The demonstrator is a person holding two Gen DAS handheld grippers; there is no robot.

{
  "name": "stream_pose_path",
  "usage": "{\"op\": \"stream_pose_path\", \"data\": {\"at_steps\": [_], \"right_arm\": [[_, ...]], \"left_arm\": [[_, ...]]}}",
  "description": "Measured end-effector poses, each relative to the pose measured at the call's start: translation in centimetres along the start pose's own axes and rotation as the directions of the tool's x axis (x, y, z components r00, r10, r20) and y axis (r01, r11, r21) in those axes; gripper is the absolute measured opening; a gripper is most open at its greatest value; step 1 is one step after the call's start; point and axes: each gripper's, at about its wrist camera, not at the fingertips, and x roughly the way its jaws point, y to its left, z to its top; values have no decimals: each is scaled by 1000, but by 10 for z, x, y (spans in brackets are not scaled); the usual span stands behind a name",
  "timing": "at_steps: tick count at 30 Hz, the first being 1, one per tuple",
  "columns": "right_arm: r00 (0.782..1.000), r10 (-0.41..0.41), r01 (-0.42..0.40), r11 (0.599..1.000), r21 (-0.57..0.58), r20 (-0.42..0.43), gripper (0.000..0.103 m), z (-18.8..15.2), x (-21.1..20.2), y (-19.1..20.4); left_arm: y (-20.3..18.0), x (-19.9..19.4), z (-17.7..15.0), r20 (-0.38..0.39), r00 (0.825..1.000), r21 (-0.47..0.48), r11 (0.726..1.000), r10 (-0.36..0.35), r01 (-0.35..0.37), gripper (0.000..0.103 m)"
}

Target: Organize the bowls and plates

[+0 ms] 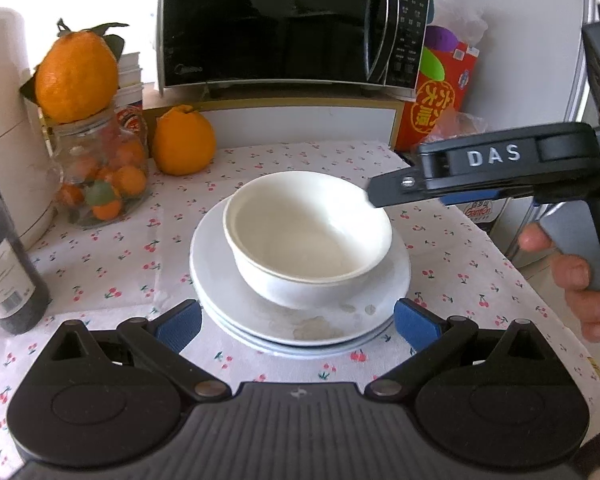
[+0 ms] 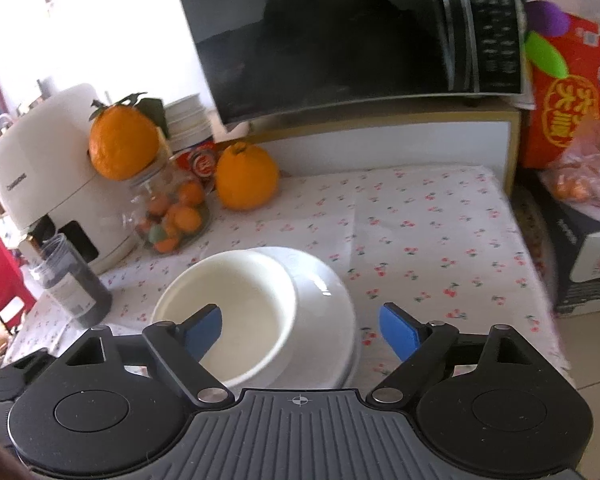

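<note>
A: Biggest first — what's behind your work?

B: Black microwave (image 1: 292, 24) at the back on its stand, w/ the bench (image 1: 440, 240) under a cherry-print cloth in front.

A: And the task items?

B: Your stack of white plates (image 1: 300, 320) sits mid-bench; the white bowl (image 1: 308, 236) rests on top, pushed toward the plates' left side (rim looks a bit tilted).

A: Your left tongs (image 1: 298, 322)?

B: Spread wide, pads either side of the plates' near edge, pinching nothing.

A: Right tongs (image 2: 300, 332)?

B: Also spread, nothing gripped. In the right wrist view one blue pad hangs over the bowl's inside, the other outside past the plates. Your hand (image 1: 580, 280) holds the handle.

A: Smaller bits?

B: Two oranges, one on a glass jar (image 1: 100, 176), far left.
</note>
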Motion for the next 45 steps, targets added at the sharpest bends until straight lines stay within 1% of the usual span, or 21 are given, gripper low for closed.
{"op": "stream_pose_path", "data": {"at_steps": [4,7,11,17,20,24,28,31,35,40,45], "right_arm": [[1000,-27,27,999,29,4,93,1,-16,-3],[999,-42,42,999,15,0,93,0,-28,0],[997,-77,77,997,-5,-23,95,-6,-43,9],[989,-127,129,991,22,-71,98,-18,-60,19],[978,-184,186,982,17,-97,99,-24,-64,24],[963,-257,257,966,-18,-82,99,-35,-70,30],[950,-303,298,952,-67,-71,100,-46,-73,39],[949,-309,302,948,-99,-62,100,-52,-76,47],[947,-316,307,945,-115,-62,102,-56,-76,54],[949,-302,295,951,-93,-86,102,-55,-71,52],[951,-293,286,955,-80,-96,102,-56,-67,48]], "left_arm": [[1,-11,1,13,1000,20,1000,19,-19,103],[3,-19,2,19,999,22,999,38,-38,103],[5,-28,4,7,997,3,997,81,-81,103],[5,-43,5,-33,991,-57,990,130,-132,103],[4,-47,3,-46,986,-78,984,158,-161,103],[3,-52,1,-60,977,-91,973,206,-211,103],[2,-54,-2,-77,965,-83,963,250,-256,103],[0,-55,-3,-100,956,-72,956,275,-283,103],[2,-57,-3,-124,949,-113,946,290,-303,103],[3,-56,-5,-152,936,-132,932,319,-339,103],[6,-54,-6,-171,929,-162,920,329,-356,103]]}}
